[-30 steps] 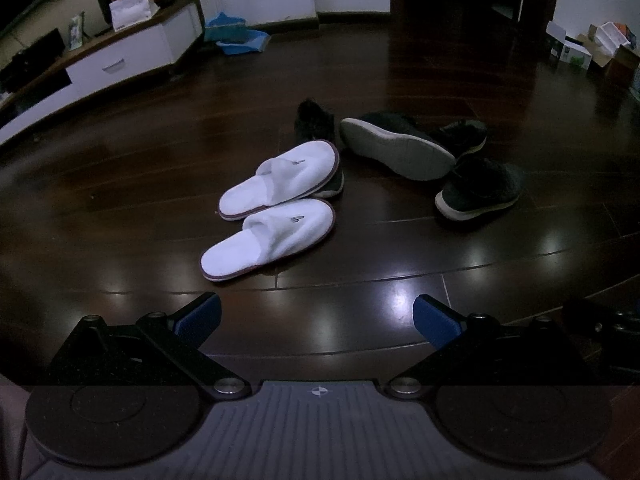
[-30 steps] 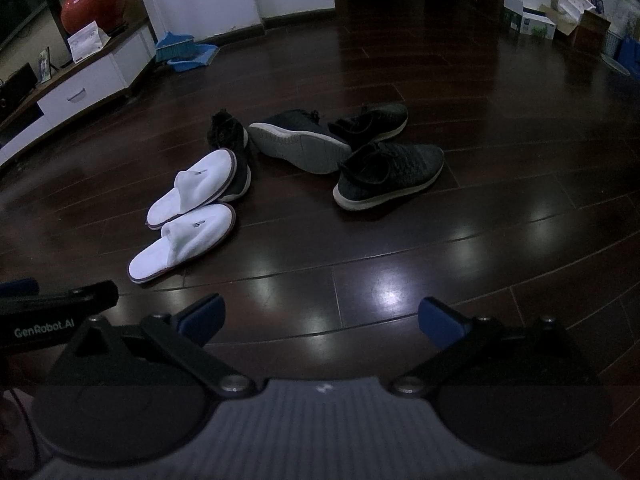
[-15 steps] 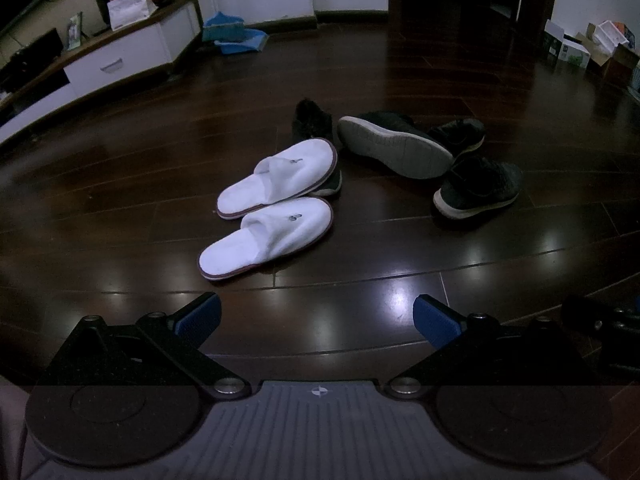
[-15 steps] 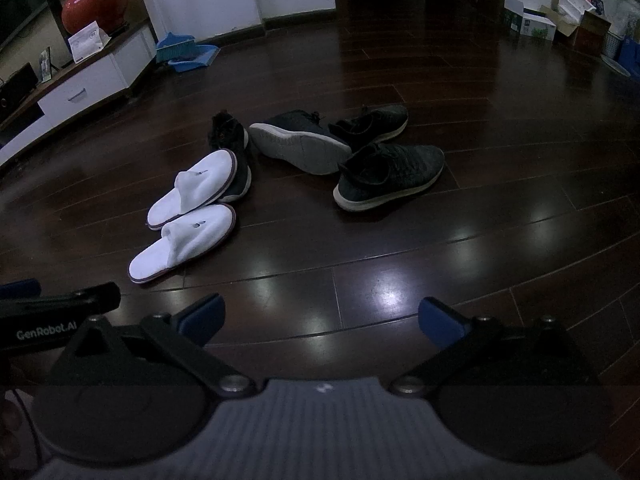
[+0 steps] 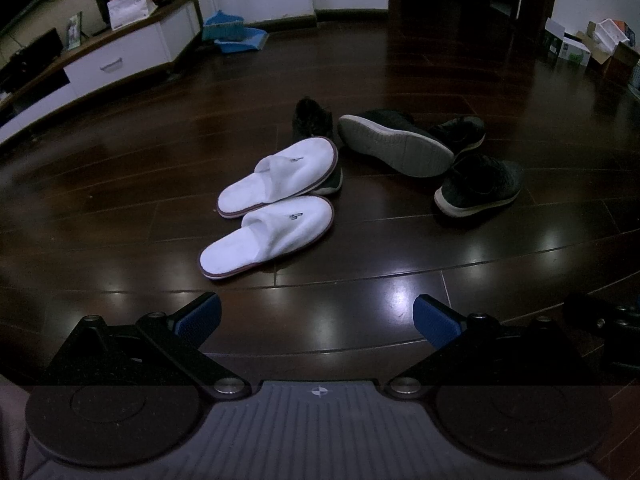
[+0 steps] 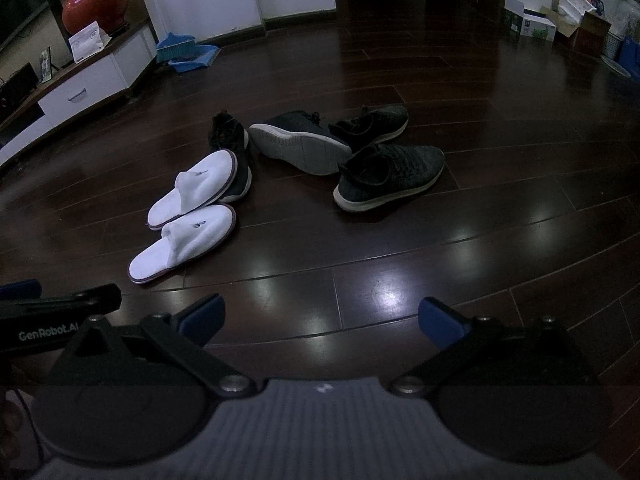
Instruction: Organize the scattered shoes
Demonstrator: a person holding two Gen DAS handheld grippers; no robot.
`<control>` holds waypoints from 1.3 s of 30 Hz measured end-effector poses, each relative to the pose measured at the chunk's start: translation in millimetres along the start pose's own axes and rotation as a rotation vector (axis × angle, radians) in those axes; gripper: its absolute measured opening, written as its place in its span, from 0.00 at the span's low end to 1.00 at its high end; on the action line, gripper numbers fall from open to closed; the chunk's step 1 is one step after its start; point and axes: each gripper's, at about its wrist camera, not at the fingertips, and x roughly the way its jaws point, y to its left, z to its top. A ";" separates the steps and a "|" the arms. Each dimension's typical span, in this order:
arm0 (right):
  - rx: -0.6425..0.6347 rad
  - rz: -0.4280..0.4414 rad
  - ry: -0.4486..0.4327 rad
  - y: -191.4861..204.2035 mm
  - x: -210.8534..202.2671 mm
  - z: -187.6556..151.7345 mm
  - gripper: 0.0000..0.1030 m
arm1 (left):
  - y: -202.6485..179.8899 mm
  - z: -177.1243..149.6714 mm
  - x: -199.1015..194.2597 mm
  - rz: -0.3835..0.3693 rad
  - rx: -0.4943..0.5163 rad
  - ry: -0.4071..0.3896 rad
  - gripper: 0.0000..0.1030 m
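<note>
Both grippers are held above the floor (image 5: 500,80), short of the shoe pile, nothing grasped; left gripper (image 5: 317,317) has its jaws spread wide and empty; right gripper (image 6: 321,319) likewise spread and empty. Six shoes are scattered mid-floor: two white slippers (image 5: 267,236) lying side by side, toes up-right, the far one propped on a dark shoe (image 5: 312,120) behind it; a dark sneaker tipped on its side (image 5: 394,150) with the grey sole showing; another dark sneaker (image 5: 462,132) just behind that; an upright dark knit sneaker (image 5: 478,186) nearest on the right. No sorting appears done yet; the step in hand is judged to be the approach and first pick. The slippers are best taken first by the left gripper, being nearest and already paired; a grip across the toe band is advised, since the flat sole offers little to pinch. The right gripper is better placed for the upright sneaker, gripped at the heel collar. Which dark shoes pair up is hard to judge in this dim light; matching should be checked by sole colour before lining up.
</note>
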 end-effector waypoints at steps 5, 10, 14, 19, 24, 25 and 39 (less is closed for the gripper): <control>-0.001 0.001 0.000 -0.6 -0.3 1.0 1.00 | 1.2 -0.3 0.1 0.001 0.000 -0.001 1.00; -0.001 0.001 0.001 -1.8 0.0 2.9 1.00 | 2.5 -1.1 0.3 0.002 -0.001 -0.002 1.00; -0.001 0.001 0.001 -3.0 0.4 4.4 1.00 | 1.5 -0.6 1.3 0.005 -0.001 -0.003 1.00; 0.002 -0.001 -0.004 2.0 2.8 -2.7 1.00 | 2.2 -1.3 2.1 0.006 0.000 -0.004 1.00; 0.006 0.004 -0.016 2.4 4.1 -3.2 1.00 | 3.6 0.7 1.9 0.015 -0.009 -0.008 1.00; 0.005 0.006 -0.020 2.8 4.5 -3.3 1.00 | 5.9 1.3 2.4 0.016 -0.017 -0.007 1.00; -0.014 0.051 -0.053 19.5 16.8 -1.8 1.00 | 44.0 18.0 16.3 0.052 -0.129 0.012 1.00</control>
